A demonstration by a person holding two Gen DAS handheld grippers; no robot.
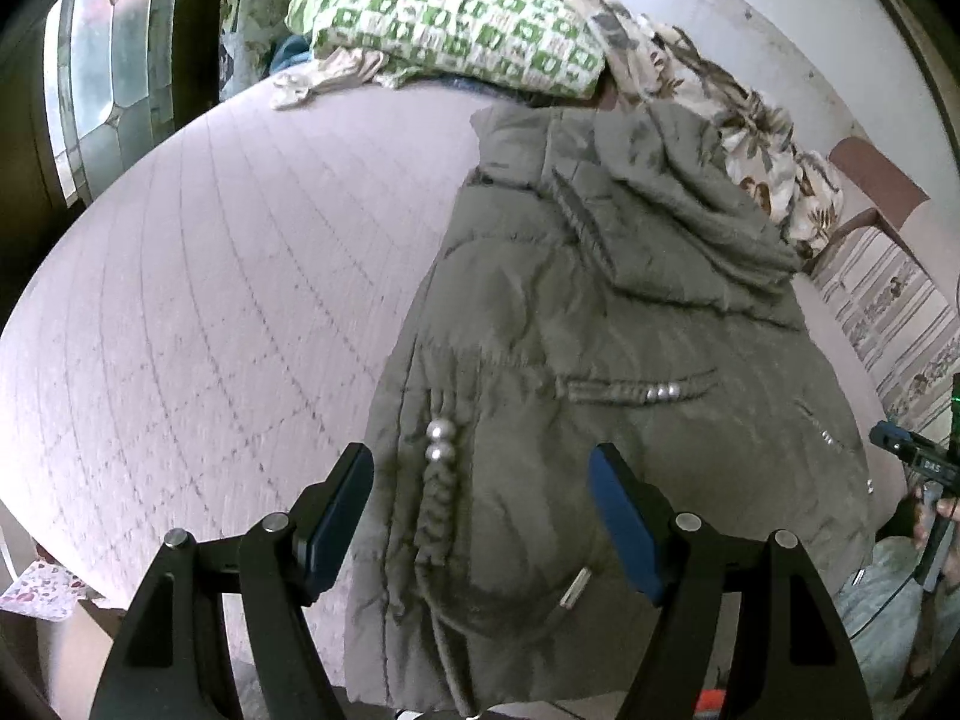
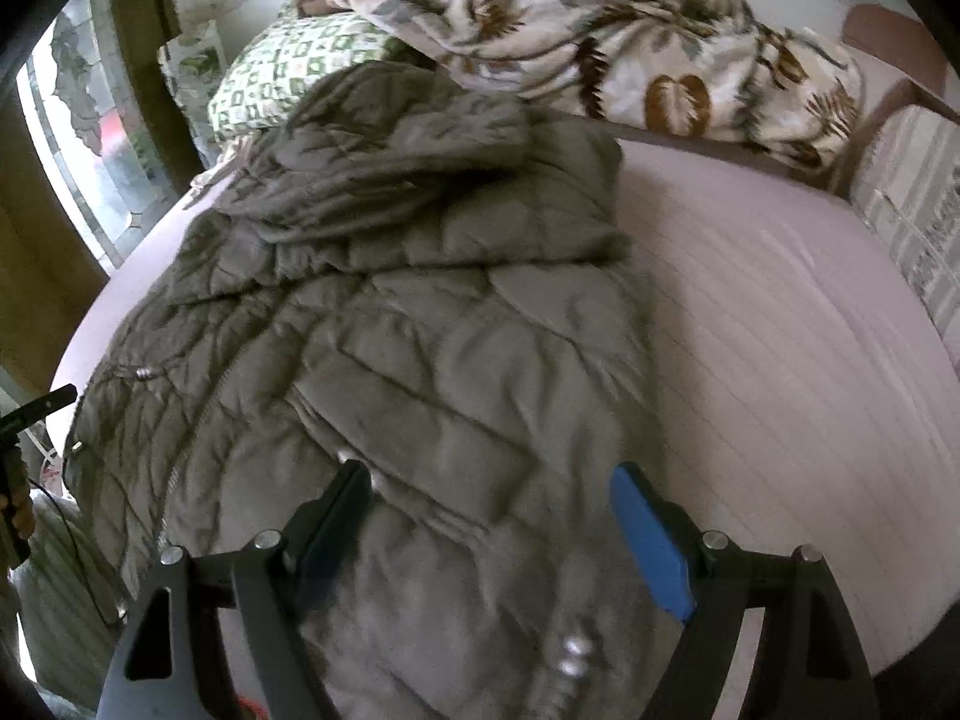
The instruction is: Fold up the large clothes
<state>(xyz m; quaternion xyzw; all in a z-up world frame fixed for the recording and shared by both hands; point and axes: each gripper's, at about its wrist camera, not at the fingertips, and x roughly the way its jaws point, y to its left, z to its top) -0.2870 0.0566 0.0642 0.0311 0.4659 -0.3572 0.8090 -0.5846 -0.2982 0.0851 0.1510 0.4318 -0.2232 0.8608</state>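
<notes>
An olive-grey quilted hooded jacket (image 1: 600, 324) lies lengthwise on a pale pink quilted bed (image 1: 228, 276), hood toward the far pillows, hem hanging at the near edge. My left gripper (image 1: 480, 468) stands open above the jacket's lower left part, over a braided cord with silver beads (image 1: 439, 441); nothing sits between its pads. In the right wrist view the same jacket (image 2: 390, 324) fills the left and middle. My right gripper (image 2: 492, 480) stands open over its lower right part, apart from the fabric. The other gripper shows at each view's edge.
A green-and-white checked pillow (image 1: 456, 30) and a leaf-patterned blanket (image 2: 630, 54) lie at the bed's far end. A window (image 1: 102, 78) is at the left. A striped, patterned cushion (image 2: 912, 216) lines the right side. Bare mattress (image 2: 780, 312) lies right of the jacket.
</notes>
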